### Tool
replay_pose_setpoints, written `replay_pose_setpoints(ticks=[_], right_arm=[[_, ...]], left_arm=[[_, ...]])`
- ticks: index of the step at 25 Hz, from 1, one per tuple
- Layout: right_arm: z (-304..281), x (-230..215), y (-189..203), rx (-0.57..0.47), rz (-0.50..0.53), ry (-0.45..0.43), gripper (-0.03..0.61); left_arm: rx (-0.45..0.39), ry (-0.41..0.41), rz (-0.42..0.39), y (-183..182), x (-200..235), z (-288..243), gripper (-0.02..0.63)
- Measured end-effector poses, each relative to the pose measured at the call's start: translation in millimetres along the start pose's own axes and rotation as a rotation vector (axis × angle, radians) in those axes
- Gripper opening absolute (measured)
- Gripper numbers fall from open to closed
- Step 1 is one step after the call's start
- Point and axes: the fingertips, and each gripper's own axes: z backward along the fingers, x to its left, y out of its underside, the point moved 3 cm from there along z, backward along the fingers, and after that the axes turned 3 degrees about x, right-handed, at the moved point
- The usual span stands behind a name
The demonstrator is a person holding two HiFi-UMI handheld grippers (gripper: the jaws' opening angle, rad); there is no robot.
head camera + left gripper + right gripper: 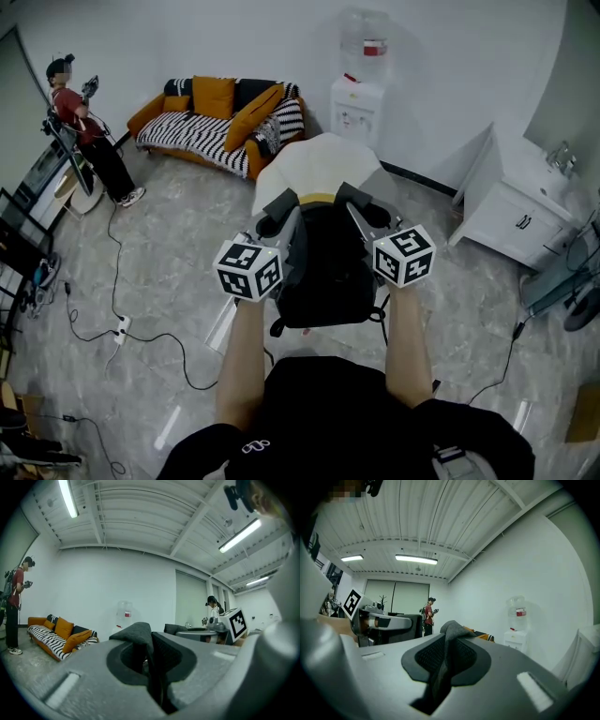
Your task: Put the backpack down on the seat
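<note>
Your left gripper (274, 223) and right gripper (370, 214) each clamp a strap (136, 637) of the backpack (323, 267), holding it over the white seat (314, 167).

Black shirt (328, 412); left tongs (149, 634) and right tongs (451, 637) grey.

backpack (323, 267): black matt cloth, slightly rough.
seat (314, 164): cream, smooth, matt.
floor (159, 281): grey marbled tile, glossy.
sofa (202, 131): striped cloth throw, orange cloth cushions.
</note>
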Motion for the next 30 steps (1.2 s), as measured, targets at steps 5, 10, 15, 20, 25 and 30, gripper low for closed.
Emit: replay_pose_setpoints(ticks=[5, 10, 15, 20, 25, 30], right_arm=[[0, -1, 12, -0.014, -0.022, 0.008, 0.037], [-5, -4, 22, -0.01, -0.042, 0.013, 0.037], [-17, -6, 18, -0.017, -0.03, 0.009, 0.037], [-38, -13, 17, -0.007, -0.003, -0.001, 0.037], [-71, -26, 18, 0.009, 0.014, -0.014, 0.037], [-108, -42, 28, 0.027, 0.005, -0.029, 0.038]], left_arm=[[0.014, -0.005, 0.012, 9, -1, -2, 0.029], [0.012, -0.014, 0.035, 15, 5, -8, 0.029], [-0.018, -0.024, 0.05, 15, 18, -14, 0.029], [-0.033, -0.037, 0.062, 16, 38, -26, 0.029], [-0.03, -0.043, 0.064, 20, 68, -45, 0.029], [-0.011, -0.027, 0.051, 26, 98, -65, 0.029]])
